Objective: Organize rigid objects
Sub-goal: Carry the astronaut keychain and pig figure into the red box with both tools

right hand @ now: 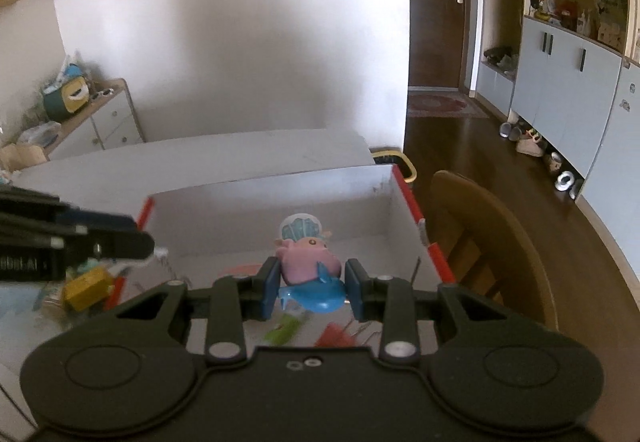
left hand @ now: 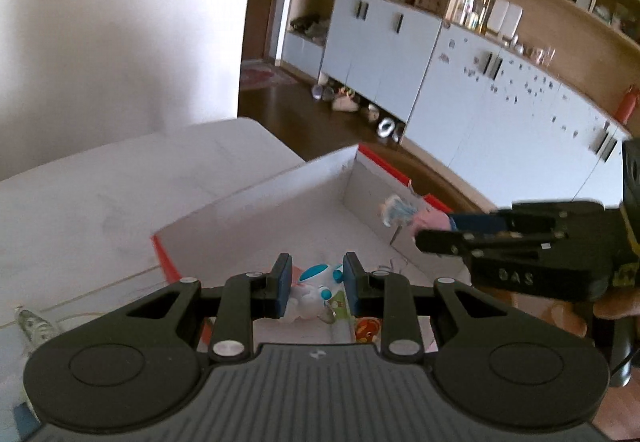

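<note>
A white cardboard box with red edges stands on the white table. My left gripper is shut on a white and blue toy figure over the box's near end. My right gripper is shut on a pink pig figure with a blue tail and shell headpiece, held above the box. It also shows in the left wrist view, at the tip of the right gripper. The left gripper enters the right wrist view from the left.
Small toys lie in the box: a yellow block, green and red pieces, an orange item. A wooden chair stands right of the box. White cabinets line the far wall, with shoes on the floor.
</note>
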`<state>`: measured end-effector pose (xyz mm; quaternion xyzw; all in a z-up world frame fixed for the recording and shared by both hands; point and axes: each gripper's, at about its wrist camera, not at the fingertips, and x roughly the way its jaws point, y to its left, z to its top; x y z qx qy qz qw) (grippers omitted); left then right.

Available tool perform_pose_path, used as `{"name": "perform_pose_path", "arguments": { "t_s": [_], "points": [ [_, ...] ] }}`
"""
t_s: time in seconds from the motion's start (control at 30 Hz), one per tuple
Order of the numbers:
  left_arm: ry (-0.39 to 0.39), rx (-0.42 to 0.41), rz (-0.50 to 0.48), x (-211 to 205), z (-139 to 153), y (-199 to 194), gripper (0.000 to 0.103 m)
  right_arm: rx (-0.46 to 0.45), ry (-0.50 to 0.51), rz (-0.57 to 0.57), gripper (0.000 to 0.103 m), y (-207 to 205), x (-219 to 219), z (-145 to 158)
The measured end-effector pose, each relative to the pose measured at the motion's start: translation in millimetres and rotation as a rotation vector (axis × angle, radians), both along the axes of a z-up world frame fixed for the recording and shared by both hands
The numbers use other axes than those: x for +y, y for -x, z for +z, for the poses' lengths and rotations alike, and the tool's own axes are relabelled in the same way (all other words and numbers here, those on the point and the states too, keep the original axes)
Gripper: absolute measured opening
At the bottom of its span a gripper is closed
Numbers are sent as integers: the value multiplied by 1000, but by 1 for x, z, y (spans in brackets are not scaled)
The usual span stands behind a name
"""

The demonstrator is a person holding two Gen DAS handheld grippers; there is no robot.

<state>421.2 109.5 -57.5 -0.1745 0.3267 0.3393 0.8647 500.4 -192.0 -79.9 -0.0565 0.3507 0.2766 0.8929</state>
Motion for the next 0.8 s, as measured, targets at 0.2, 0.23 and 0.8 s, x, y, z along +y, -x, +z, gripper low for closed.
{"name": "perform_pose_path", "arguments": {
  "t_s": [0.2, 0.23, 0.8],
  "points": [
    [24, 80, -2, 8, -34, -33, 27, 57, 47, 15, 34, -34, 9, -22],
    [35, 95, -1, 10, -40, -38, 27, 68, 54, 20, 34, -38, 11, -25],
    [152, 273, 22, 33, -91, -73, 27, 305, 229, 74, 34, -78, 49, -67]
  ]
}}
